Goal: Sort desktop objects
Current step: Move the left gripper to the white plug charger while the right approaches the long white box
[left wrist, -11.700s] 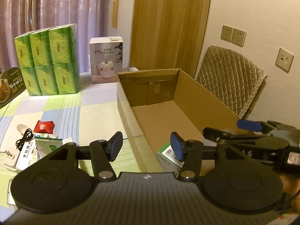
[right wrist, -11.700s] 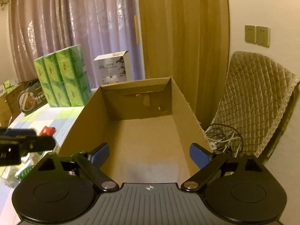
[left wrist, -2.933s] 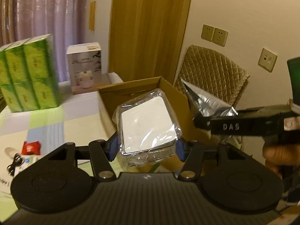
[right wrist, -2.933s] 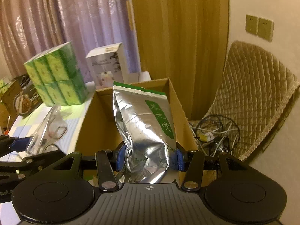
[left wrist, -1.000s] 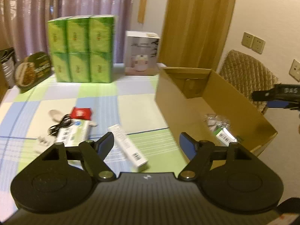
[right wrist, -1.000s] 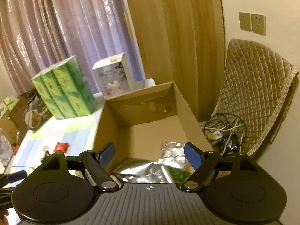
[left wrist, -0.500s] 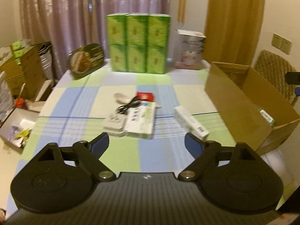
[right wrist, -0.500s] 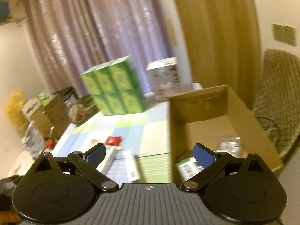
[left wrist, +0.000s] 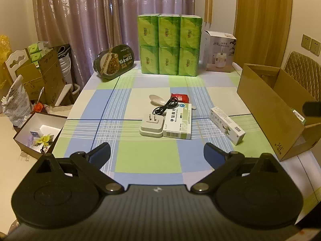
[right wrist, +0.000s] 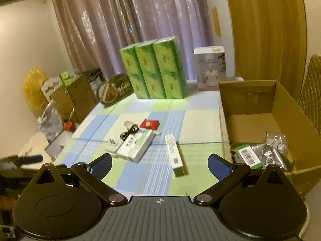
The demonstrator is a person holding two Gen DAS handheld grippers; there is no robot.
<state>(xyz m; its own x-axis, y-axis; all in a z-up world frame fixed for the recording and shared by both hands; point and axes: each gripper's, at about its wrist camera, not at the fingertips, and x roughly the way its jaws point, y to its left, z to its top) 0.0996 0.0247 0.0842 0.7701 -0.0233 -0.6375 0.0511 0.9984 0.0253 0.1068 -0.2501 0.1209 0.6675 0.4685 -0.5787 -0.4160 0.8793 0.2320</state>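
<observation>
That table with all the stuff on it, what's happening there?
A person is tidying the table with two hand-held grippers. Both the left gripper and the right gripper are open and empty. The cardboard box already holds a foil pouch. A medicine box, a charger plug and a slim carton wait outside.

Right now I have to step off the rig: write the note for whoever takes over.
Left tongs: open, empty, hovering over the near table edge.
Right tongs: open, empty, beside the cardboard box.
Done: the foil pouch, a clear-wrapped packet and a green barcoded box lie in the cardboard box.
Left on the table: long white carton, medicine box, white plug adapter, black cable, red packet, pale spoon.
</observation>
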